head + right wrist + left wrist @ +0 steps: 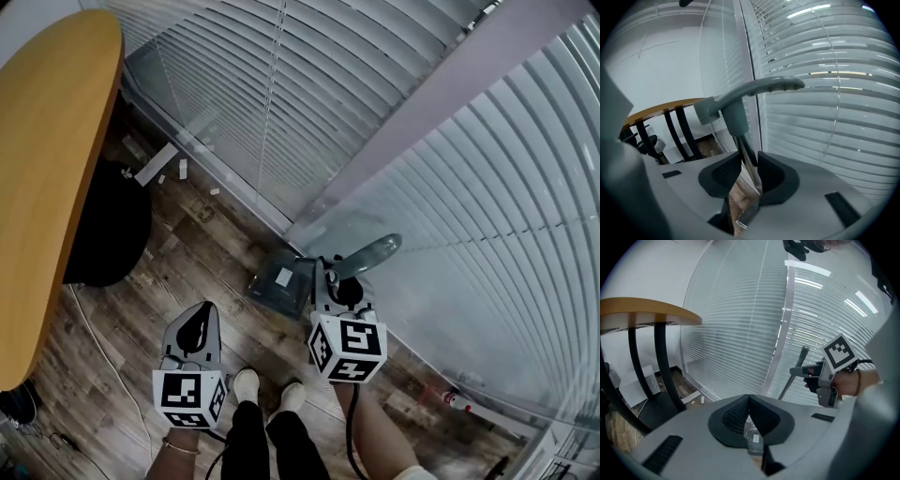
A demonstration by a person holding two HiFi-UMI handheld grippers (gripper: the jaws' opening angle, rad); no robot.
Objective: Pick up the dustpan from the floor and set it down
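The grey dustpan (281, 281) stands on the wood floor in the corner under the blinds, its long handle (367, 253) rising toward me. My right gripper (330, 274) is shut on the handle's metal shaft (746, 154), just below the grey plastic grip (754, 91); both pads touch the shaft in the right gripper view (750, 174). My left gripper (200, 317) hangs to the left of the pan, apart from it. Its pads meet with nothing between them (749, 414). The left gripper view also shows the right gripper (806, 372) at the handle (802, 355).
A round wooden table (47, 187) with a black base (112, 225) stands at the left. Blinds (281, 94) and a grey window post (422, 122) close off the far side. Paper scraps (155, 164) and a white cable (94, 337) lie on the floor. The person's shoes (246, 382) are below.
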